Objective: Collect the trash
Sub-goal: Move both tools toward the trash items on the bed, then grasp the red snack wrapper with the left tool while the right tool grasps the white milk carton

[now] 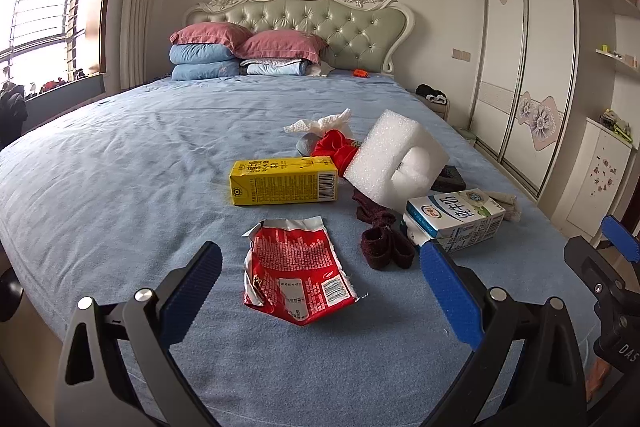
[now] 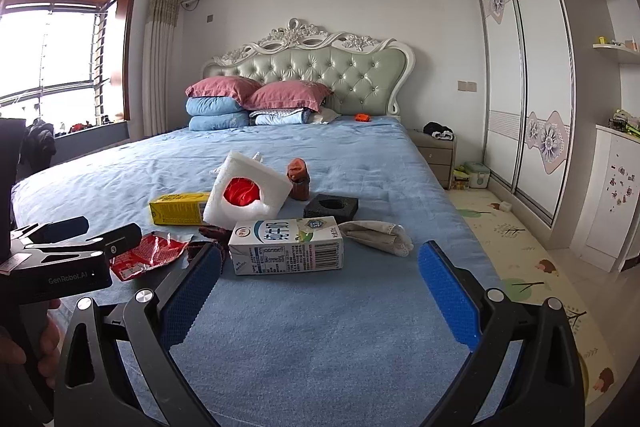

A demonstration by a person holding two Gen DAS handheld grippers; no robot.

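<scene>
1. The left hand-held gripper (image 1: 320, 279) is hovering low over the bed (image 1: 120, 167) with its blue-padded fingers spread wide, gripping nothing.
2. A torn red foil wrapper (image 1: 298, 273) is lying flat on the blue sheet directly between those fingers, touching neither of them.
3. The right hand-held gripper (image 2: 320, 281) is likewise standing wide apart and empty, facing a white milk carton (image 2: 288, 247) that is lying on its side just ahead of its fingertips.
4. A yellow drink carton (image 1: 284, 181) is lying on its side beyond the wrapper, near the middle of the bed.
5. A white foam block (image 1: 394, 163) with a round cut-out is leaning tilted just to the right of the yellow carton, with a red cloth (image 1: 334, 149) bunching up behind it.
6. A crumpled white tissue (image 1: 320, 123) is sitting farther back, behind the red cloth.
7. A dark maroon knitted sock (image 1: 384, 243) is lying between the wrapper and the milk carton.
8. In the right wrist view, a black foam piece (image 2: 331, 207) with a hole is sitting behind the milk carton, and a pale folded cloth (image 2: 378, 231) is resting just to its right.
9. Pink and blue pillows (image 1: 224, 51) are piling up at the tufted headboard (image 1: 320, 23).
</scene>
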